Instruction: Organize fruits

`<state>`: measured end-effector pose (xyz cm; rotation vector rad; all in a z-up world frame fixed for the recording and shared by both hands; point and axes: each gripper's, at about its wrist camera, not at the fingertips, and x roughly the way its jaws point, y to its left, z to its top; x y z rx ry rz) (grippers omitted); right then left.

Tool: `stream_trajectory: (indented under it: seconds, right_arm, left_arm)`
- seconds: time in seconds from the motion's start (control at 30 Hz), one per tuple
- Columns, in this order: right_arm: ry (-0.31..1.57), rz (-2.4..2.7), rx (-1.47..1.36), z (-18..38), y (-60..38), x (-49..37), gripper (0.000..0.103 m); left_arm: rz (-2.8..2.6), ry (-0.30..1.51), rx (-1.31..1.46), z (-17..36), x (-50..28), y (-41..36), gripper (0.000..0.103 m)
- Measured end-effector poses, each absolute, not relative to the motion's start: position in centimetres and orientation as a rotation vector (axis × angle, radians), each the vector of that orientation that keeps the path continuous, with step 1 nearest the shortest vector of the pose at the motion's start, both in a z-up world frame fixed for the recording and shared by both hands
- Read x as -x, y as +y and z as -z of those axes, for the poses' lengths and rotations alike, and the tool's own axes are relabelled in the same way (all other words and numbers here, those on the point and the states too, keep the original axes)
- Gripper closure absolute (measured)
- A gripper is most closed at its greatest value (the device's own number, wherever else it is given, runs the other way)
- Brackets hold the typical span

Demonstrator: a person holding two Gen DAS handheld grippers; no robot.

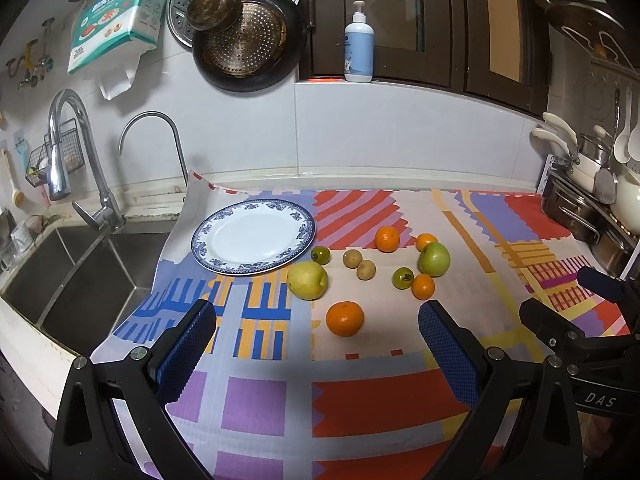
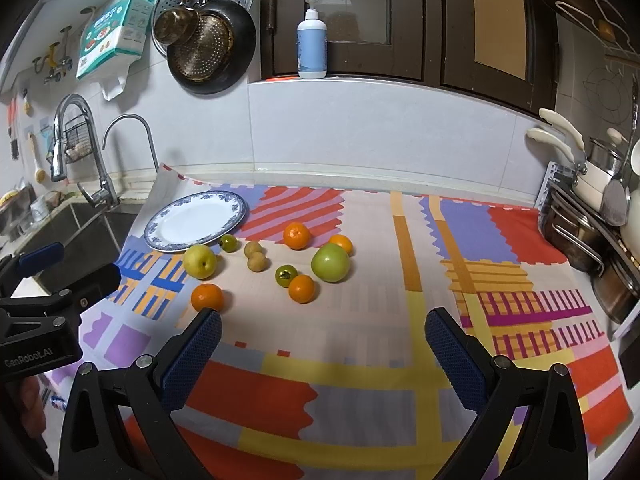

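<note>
The big blue-rimmed plate [image 1: 253,236] at 10 o'clock has nothing on it, all 10 fruits, from the yellow apple [image 1: 307,280] down to the small brown ones [image 1: 352,258], lie on the mat, and the left gripper [image 1: 316,334] and right gripper [image 2: 322,336] both gape wide and hold nothing, so I think the job has not started.

Far orange [image 1: 425,240] partly hidden behind green apple [image 1: 434,259]. Sink [image 1: 60,276] cut off at left edge. Pots [image 2: 592,236] on right cut by frame edge. Print on tissue pack [image 1: 116,20] too small to read. Bench surface hidden under mat [image 2: 360,340].
</note>
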<state>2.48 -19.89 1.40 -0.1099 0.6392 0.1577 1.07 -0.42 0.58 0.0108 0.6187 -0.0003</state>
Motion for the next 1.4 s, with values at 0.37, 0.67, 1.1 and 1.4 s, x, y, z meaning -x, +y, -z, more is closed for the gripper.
stream_trajectory:
  seconds: [0.37, 0.67, 1.1, 1.4]
  right_arm:
    - [0.637, -0.16, 0.11, -1.4, -19.8, -2.7, 0.0]
    - [0.642, -0.162, 0.112, -1.2, -19.6, -3.0, 0.0]
    - [0.659, -0.187, 0.126, -0.5, -19.1, -4.1, 0.0]
    - [0.689, -0.253, 0.173, 0.8, -17.4, -6.4, 0.006]
  left_arm:
    - [0.0, 0.62, -0.009, -0.6, -1.1, -0.5, 0.0]
    - [0.001, 0.626, -0.011, -0.4, -1.6, -0.3, 0.0]
    - [0.023, 0.627, -0.032, 0.5, -2.5, 0.1, 0.0]
    - [0.065, 0.629, -0.085, 2.1, -3.9, 0.2, 0.01]
